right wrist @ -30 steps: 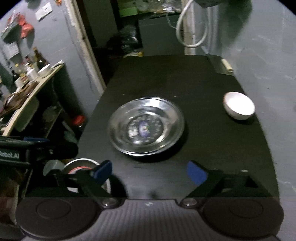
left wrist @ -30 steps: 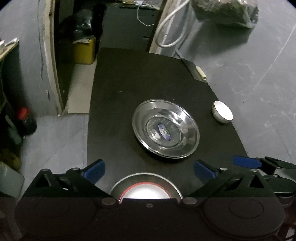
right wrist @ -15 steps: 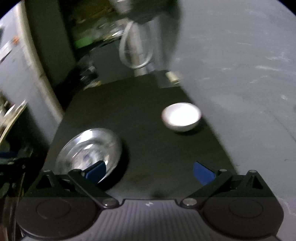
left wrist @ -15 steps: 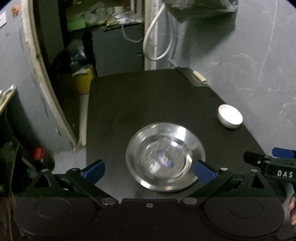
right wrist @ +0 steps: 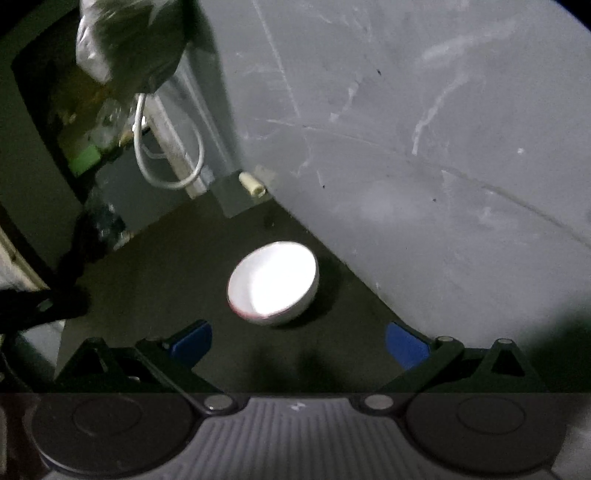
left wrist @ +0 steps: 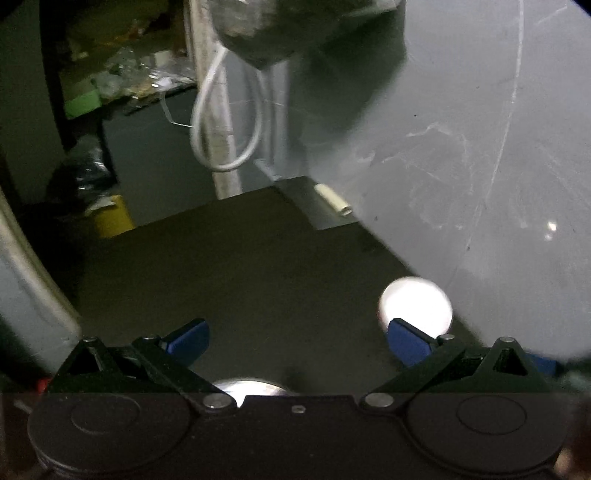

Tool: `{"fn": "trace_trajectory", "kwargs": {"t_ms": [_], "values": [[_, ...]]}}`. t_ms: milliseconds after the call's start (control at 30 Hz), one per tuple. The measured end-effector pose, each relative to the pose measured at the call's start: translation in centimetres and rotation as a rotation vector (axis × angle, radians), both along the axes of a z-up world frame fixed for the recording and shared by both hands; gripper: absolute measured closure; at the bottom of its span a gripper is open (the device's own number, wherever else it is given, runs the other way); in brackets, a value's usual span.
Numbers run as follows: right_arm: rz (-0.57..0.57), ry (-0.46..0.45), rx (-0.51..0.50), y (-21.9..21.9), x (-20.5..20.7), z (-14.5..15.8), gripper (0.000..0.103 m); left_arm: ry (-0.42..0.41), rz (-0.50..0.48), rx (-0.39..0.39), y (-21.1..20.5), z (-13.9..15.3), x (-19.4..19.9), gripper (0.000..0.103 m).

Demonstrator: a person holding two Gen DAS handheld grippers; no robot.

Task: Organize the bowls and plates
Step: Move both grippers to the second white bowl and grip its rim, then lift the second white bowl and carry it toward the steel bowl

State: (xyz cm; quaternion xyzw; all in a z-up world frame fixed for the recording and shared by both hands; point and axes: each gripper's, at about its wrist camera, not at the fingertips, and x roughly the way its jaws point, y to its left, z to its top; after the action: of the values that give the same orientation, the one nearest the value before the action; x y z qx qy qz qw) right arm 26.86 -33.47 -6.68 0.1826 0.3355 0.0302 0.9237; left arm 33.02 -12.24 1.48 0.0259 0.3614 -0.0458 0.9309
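A small white bowl point(right wrist: 273, 282) stands upright on the black table point(right wrist: 177, 273) near the grey wall. My right gripper point(right wrist: 299, 342) is open, nothing between its blue pads, and the bowl lies just ahead of it, slightly left of centre. In the left wrist view the same white bowl point(left wrist: 415, 308) shows just beyond the right pad of my left gripper point(left wrist: 297, 339), which is also open and holds nothing. Only a bright sliver of the steel plate point(left wrist: 251, 387) shows, under the left gripper's body.
The grey wall point(right wrist: 406, 166) runs close along the table's right edge. A white cable loop point(left wrist: 225, 122) and a hanging bag point(left wrist: 266, 29) are at the back. A small cream tube point(left wrist: 334, 201) lies on a ledge, with a yellow bin point(left wrist: 110, 218) beyond the table's far left.
Both views have swung right and forward. The steel plate slid down under the left gripper and out of the right view. The white bowl is nearer and larger ahead of the right gripper.
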Motion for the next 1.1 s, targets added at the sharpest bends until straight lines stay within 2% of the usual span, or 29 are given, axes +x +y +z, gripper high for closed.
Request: {"fn": "trace_trajectory", "kwargs": {"t_ms": [167, 367, 467, 533, 600, 667, 733, 867, 967, 1000, 1100], "values": [[-0.025, -0.024, 0.023, -0.2, 2.1, -1.5, 0.01, 0.062, -0.074, -0.025, -3.5, -3.0, 6.0, 0.001], [-0.024, 0.0, 0.026, -0.5, 3.7, -2.6, 0.021, 0.148, -0.124, -0.044, -5.1, -6.0, 9.2, 0.003], [-0.014, 0.005, 0.026, -0.5, 4.2, -2.8, 0.027, 0.204, -0.119, -0.081, -4.9, -7.2, 10.3, 0.012], [-0.001, 0.013, 0.029, -0.3, 4.5, -3.0, 0.037, 0.238, -0.119, -0.112, -4.7, -7.9, 10.8, 0.022], [0.012, 0.023, 0.035, -0.4, 4.6, -3.2, 0.042, 0.267, -0.129, -0.141, -4.6, -8.5, 11.0, 0.03], [0.022, 0.022, 0.04, -0.4, 4.7, -3.2, 0.043, 0.282, -0.14, -0.153, -4.8, -8.8, 11.2, 0.038], [0.037, 0.026, 0.041, -0.4, 4.8, -3.1, 0.044, 0.296, -0.15, -0.164, -4.9, -9.0, 11.2, 0.051], [0.053, 0.028, 0.035, -0.4, 4.7, -3.0, 0.049, 0.315, -0.164, -0.176, -5.2, -9.1, 11.1, 0.061], [0.067, 0.029, 0.033, -0.4, 4.7, -2.9, 0.058, 0.335, -0.177, -0.187, -5.2, -9.3, 11.0, 0.074], [0.075, 0.029, 0.035, -0.4, 4.8, -2.8, 0.062, 0.341, -0.182, -0.192, -5.2, -9.3, 11.0, 0.083], [0.101, 0.031, 0.035, -0.3, 5.0, -2.9, 0.064, 0.337, -0.193, -0.197, -5.2, -9.4, 10.6, 0.085]]}}
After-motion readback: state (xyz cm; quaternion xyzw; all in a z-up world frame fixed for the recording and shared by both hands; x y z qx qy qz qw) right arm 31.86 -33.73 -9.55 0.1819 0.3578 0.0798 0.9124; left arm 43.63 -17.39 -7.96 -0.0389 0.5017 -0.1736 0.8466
